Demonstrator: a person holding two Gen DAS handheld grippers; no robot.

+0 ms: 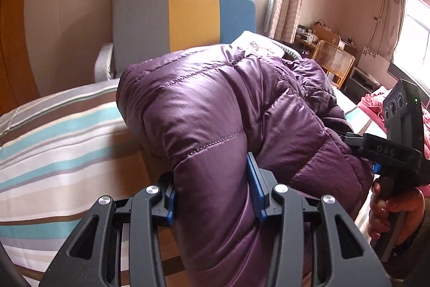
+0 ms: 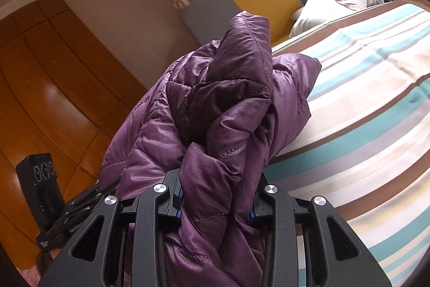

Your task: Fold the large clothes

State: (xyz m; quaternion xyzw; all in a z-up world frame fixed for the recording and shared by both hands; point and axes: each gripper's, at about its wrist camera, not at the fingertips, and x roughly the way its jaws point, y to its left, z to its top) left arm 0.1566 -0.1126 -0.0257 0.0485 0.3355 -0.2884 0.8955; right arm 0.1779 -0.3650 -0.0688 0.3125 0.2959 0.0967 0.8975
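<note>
Purple quilted jacket [image 1: 215, 104] hangs bunched above the striped bed [image 1: 53, 141]; the left hand-held gripper [image 1: 215, 195] pinches one thick fold, the right hand-held gripper [image 2: 215, 201] clamps another gathered wad.

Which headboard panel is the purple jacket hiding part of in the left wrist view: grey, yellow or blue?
The yellow panel, the middle one: the purple jacket rises across its lower edge, while the grey and blue panels flank it.
</note>
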